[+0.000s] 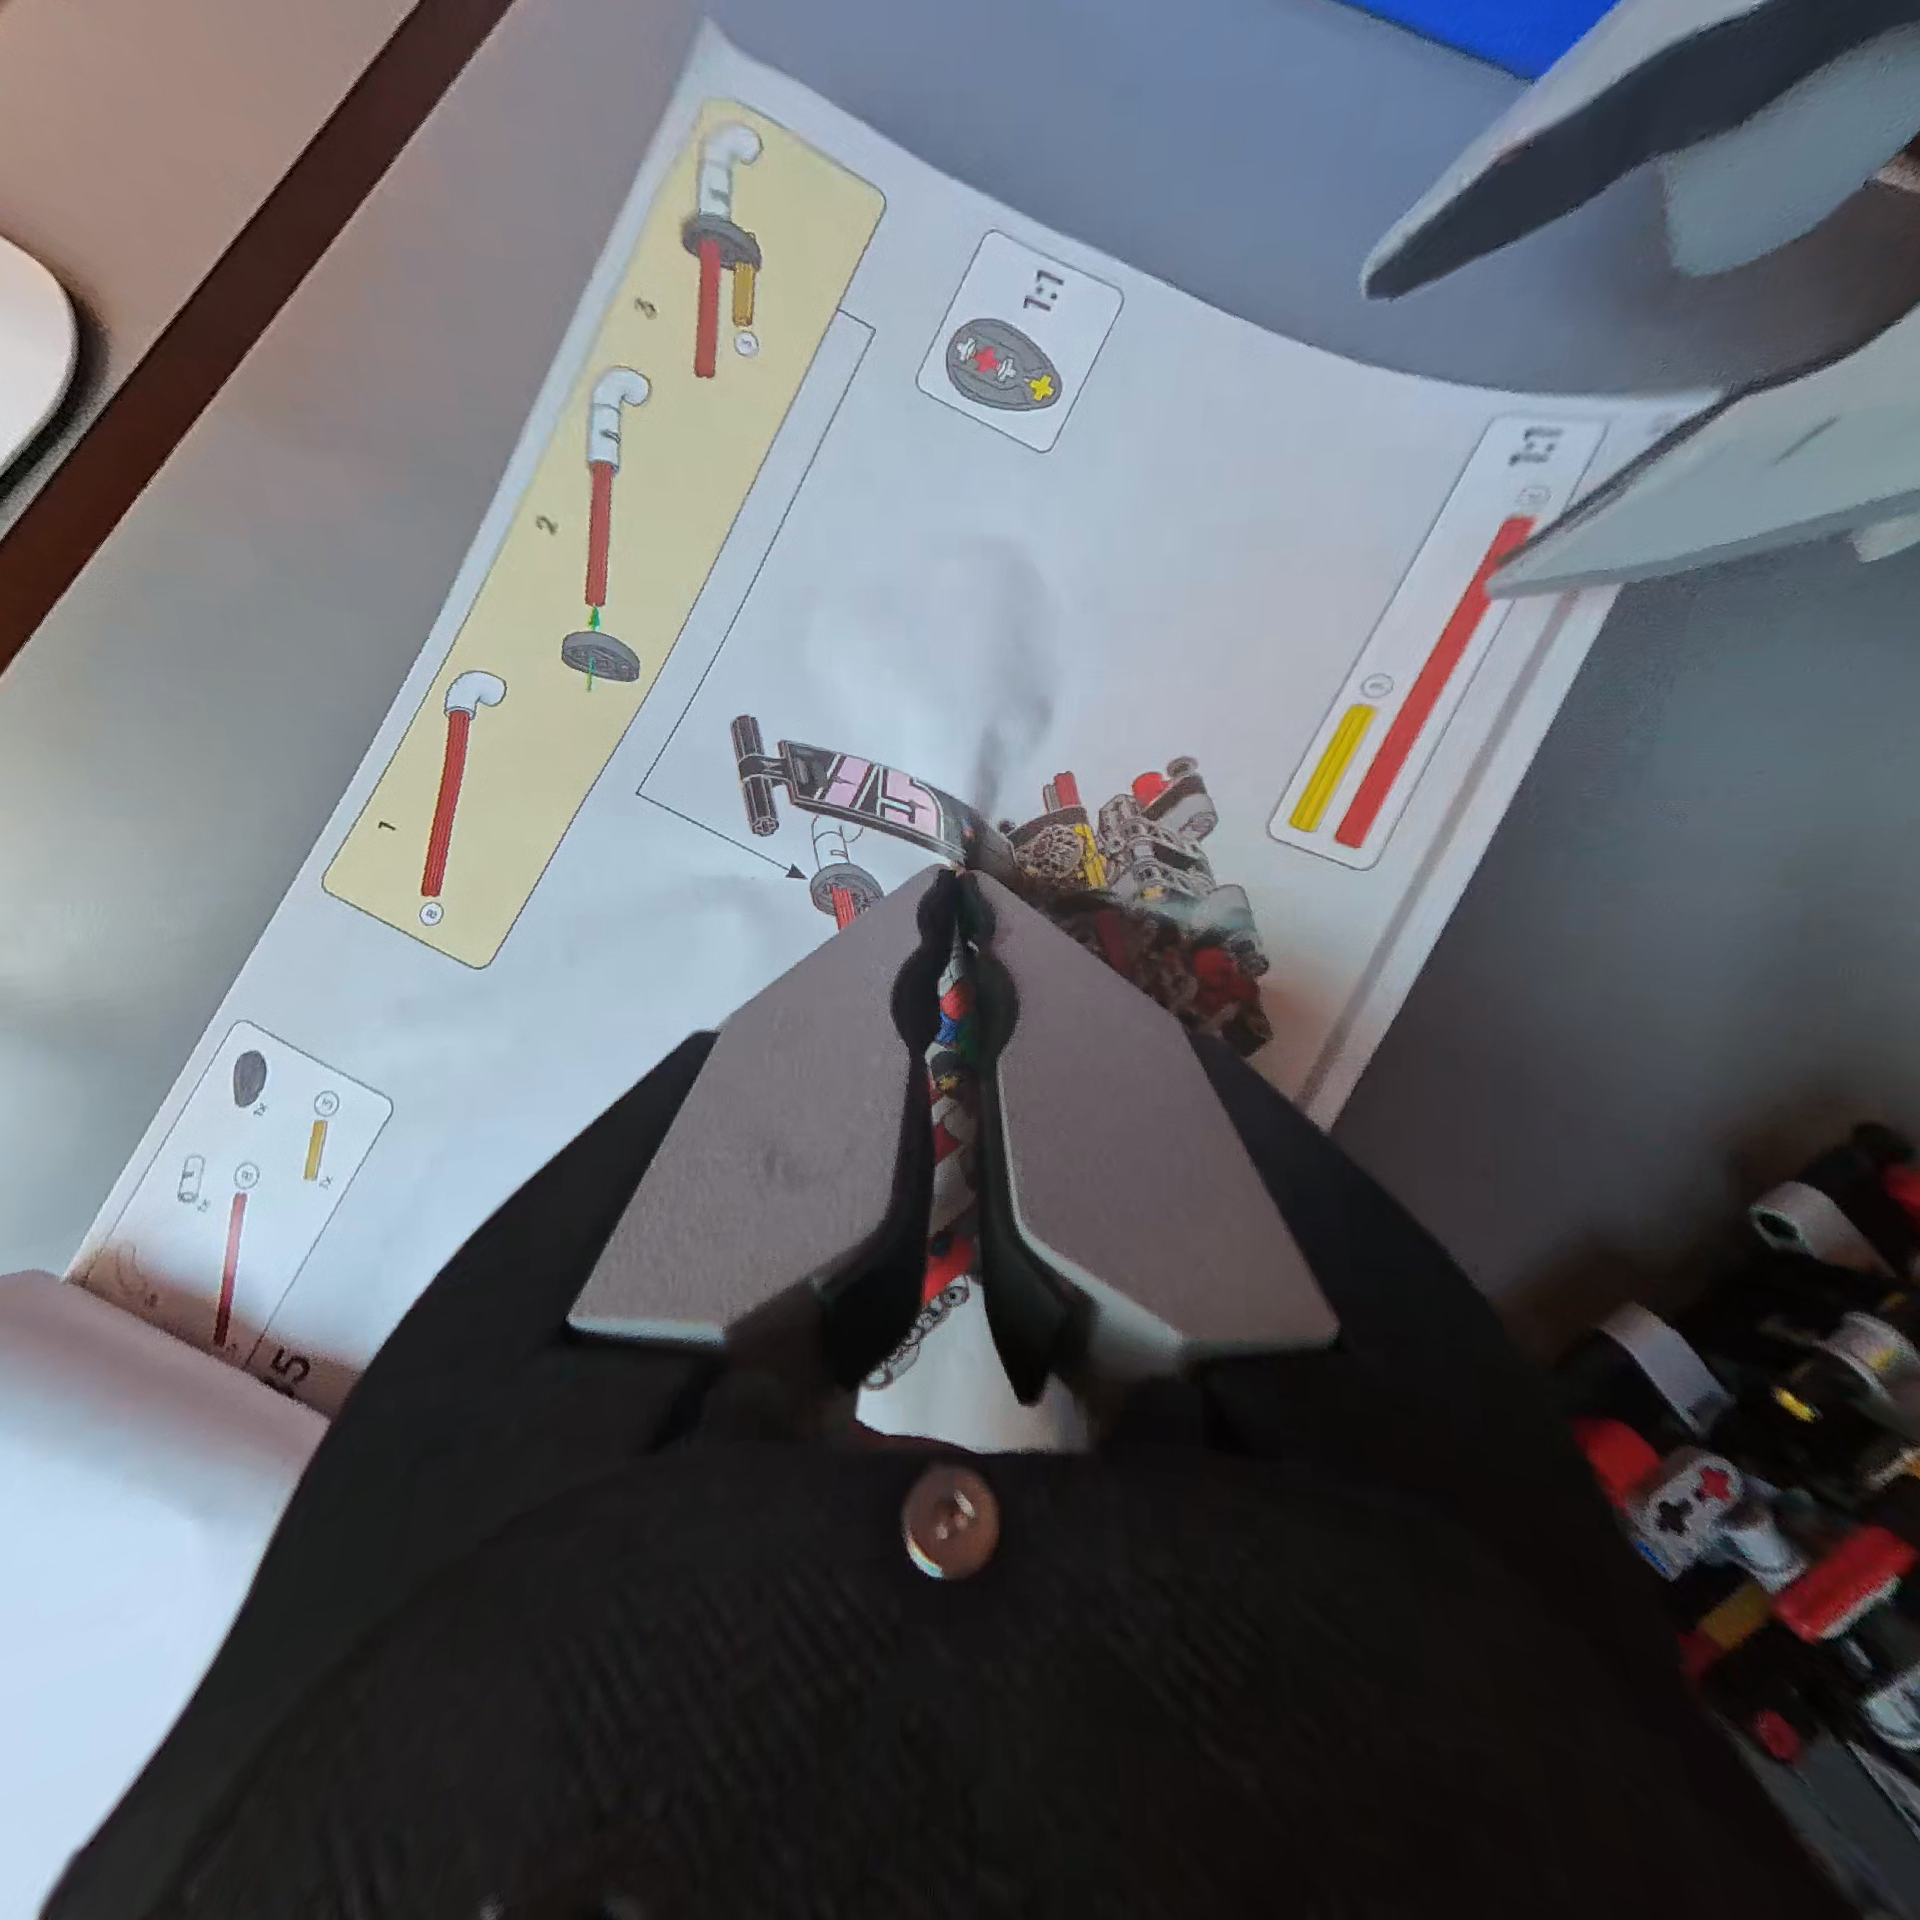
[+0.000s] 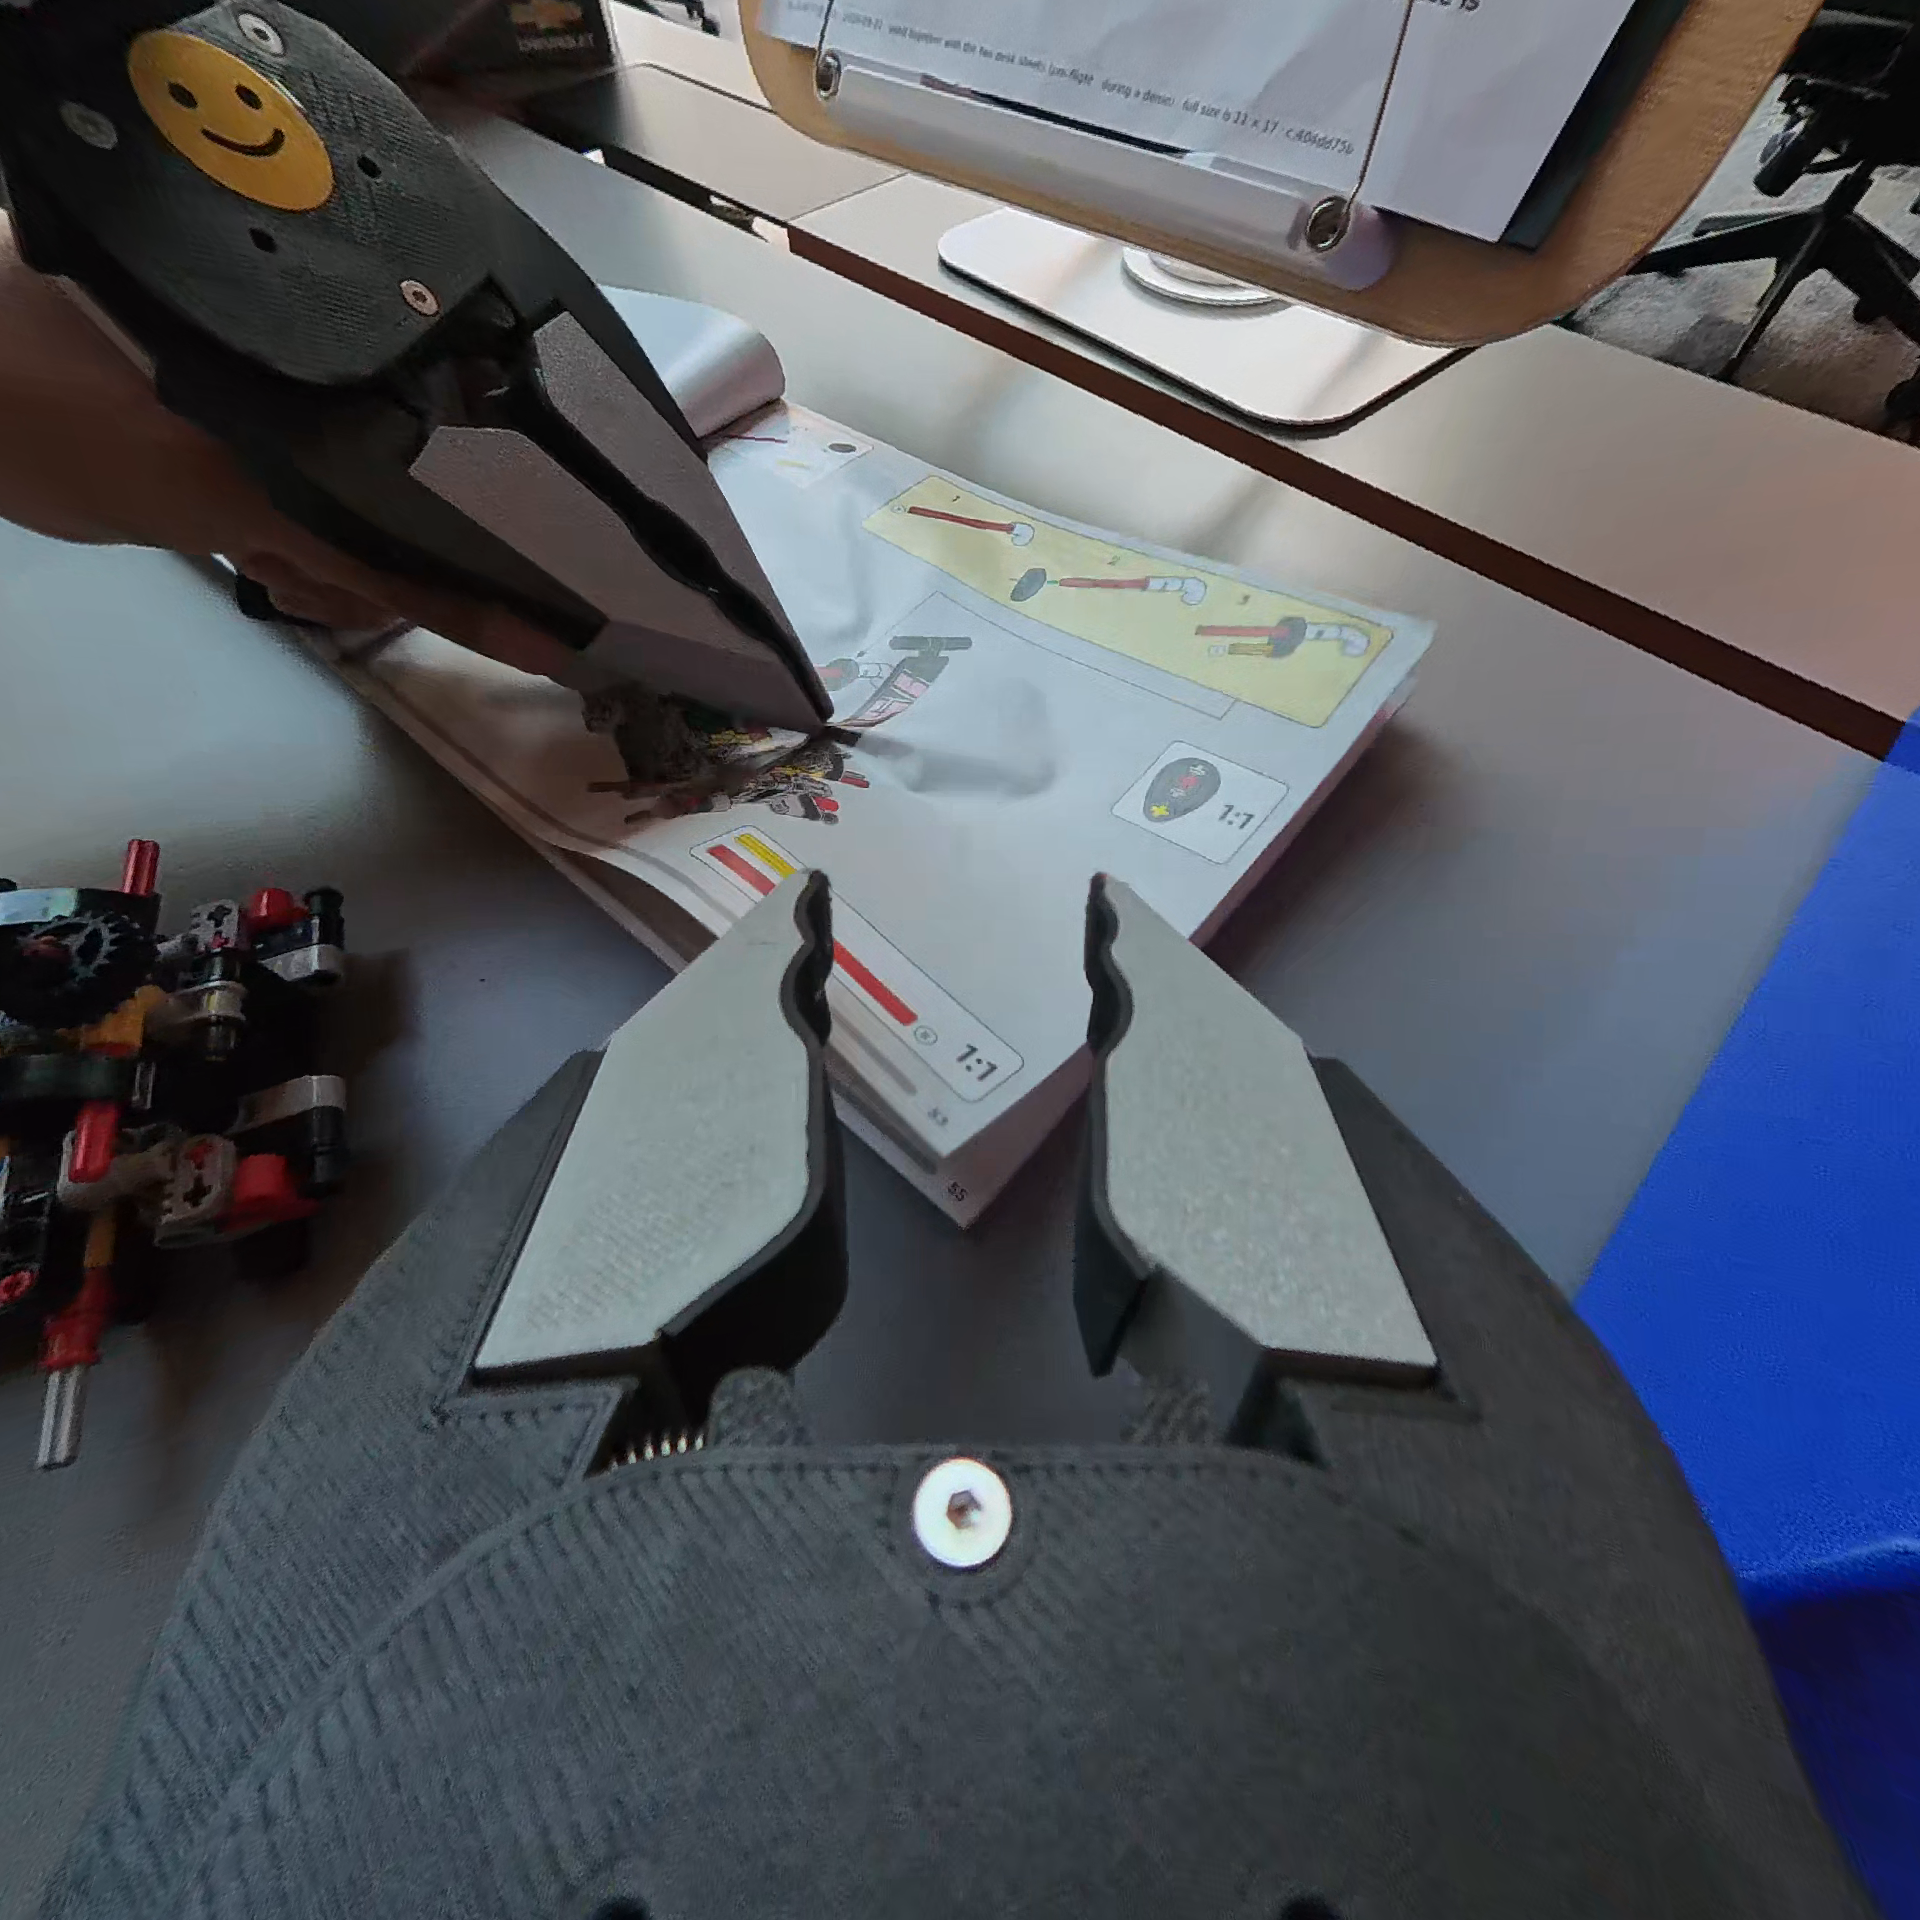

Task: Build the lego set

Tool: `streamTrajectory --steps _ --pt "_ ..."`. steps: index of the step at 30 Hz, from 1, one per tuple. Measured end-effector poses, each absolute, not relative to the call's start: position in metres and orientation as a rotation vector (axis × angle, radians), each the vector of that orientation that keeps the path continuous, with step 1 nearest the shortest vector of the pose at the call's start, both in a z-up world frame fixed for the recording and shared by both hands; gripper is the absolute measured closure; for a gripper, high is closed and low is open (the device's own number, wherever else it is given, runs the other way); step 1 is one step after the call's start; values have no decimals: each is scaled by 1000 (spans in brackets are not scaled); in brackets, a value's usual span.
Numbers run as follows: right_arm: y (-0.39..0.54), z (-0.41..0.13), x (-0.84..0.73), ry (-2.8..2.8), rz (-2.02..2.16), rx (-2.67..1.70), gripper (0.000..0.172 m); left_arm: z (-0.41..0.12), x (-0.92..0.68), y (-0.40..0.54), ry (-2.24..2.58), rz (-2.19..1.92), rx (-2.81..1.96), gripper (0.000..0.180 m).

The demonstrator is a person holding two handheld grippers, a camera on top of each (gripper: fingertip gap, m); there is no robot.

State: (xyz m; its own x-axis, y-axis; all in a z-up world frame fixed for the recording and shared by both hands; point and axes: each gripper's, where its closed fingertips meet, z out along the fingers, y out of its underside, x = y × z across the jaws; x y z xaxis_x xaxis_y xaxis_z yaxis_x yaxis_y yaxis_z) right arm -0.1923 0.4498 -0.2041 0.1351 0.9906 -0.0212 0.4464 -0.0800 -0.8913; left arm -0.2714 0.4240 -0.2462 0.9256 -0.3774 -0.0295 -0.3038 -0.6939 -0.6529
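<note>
An open instruction booklet lies on the grey table. My left gripper is shut on a pinched fold of the booklet's top page, which puckers up between the pads. The right wrist view shows the same pinch, with the left gripper tip-down on the booklet. My right gripper is open and empty, and hovers over the booklet's near corner. It also shows in the left wrist view at the top right, jaws apart above the page edge.
A partly built model of black, red and grey bricks stands on the table left of the booklet, and shows in the left wrist view. A monitor stand and a paper holder are behind. A blue surface is at the right. There is about 10 cm between the tips of the two grippers.
</note>
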Motion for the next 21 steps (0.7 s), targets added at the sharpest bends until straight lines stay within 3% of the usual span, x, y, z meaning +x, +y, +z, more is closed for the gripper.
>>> streamTrajectory --steps 18,19,20,21 --pt "460 -203 -188 -1359 934 -1687 124 -223 -271 414 374 -331 -2428 180" --pt "460 -203 -188 -1358 934 -1684 124 -222 -265 414 376 -355 -2445 162" --pt "460 -202 -188 -1356 936 -1683 124 -221 -257 412 417 -384 -2450 124" --pt "460 -202 -188 -1354 939 -1680 124 -221 -253 413 440 -371 -2454 120"
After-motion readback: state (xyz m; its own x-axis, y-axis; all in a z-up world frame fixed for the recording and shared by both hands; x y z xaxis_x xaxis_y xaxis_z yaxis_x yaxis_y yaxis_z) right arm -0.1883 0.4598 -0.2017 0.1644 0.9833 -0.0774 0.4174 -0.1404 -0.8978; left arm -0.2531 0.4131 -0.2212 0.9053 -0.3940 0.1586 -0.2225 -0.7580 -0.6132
